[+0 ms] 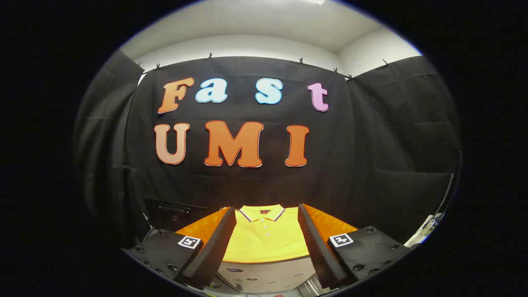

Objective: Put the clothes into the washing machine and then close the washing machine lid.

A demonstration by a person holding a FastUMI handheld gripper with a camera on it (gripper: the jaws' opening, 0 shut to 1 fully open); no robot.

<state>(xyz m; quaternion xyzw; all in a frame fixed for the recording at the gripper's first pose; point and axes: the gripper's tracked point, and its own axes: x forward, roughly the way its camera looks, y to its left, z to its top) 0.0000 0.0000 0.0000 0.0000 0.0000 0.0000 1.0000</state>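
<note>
Black cloth backs the booth. On an orange surface [330, 225] I see one yellow polo shirt [266, 239], folded flat, striped collar, buttoned placket, lying ahead between my tongs [267, 237], which stand wide apart, gripping nothing.

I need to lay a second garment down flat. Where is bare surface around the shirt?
The yellow shirt covers the middle of the orange surface; bare orange strips flank it, beyond each finger. The open gripper frames the shirt, not touching it.

Yellow polo shirt [266, 237] lies flat, collar at twelve o'clock, buttoned; washing machine [264, 275] top just nearer, at six.
</note>
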